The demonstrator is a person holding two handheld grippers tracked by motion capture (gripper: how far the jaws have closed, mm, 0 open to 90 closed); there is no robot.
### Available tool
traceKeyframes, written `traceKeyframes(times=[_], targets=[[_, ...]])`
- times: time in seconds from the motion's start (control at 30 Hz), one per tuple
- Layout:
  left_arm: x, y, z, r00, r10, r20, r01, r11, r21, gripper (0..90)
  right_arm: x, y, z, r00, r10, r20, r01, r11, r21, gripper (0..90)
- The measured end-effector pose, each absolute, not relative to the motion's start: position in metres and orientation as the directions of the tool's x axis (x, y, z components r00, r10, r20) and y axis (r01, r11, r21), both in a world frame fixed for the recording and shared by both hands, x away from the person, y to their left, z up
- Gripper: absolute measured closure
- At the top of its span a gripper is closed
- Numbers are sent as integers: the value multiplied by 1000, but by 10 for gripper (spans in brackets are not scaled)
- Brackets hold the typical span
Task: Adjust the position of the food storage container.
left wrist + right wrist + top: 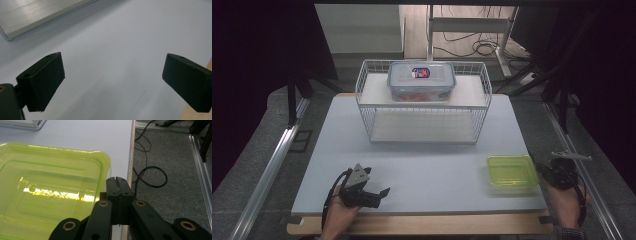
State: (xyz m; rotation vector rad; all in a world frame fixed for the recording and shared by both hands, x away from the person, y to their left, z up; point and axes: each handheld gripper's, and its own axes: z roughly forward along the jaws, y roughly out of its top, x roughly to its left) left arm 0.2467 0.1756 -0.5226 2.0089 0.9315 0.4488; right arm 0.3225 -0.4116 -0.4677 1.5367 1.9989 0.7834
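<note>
resting beside the green container [50,192], right gripper [117,180] with jaws pressed together empty; left gripper [112,80] jaws wide.

Wire basket [371,107] — clear lidded box [421,80] inside

pale grey table [422,175]: white wire basket [367,100] at back centre, green lid [512,171] near right edge.

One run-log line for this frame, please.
left gripper: open, nothing between jaws | right gripper: shut, empty, beside green container | lidded box: on wire rack
</note>
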Motion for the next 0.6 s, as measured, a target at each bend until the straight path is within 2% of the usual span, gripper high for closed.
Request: traceKeyframes(times=[0.6], targets=[[248,177,-524,655,754,-49,459,-345,819,44,323,-391,-466,-315,949,4,692,227,685,888]])
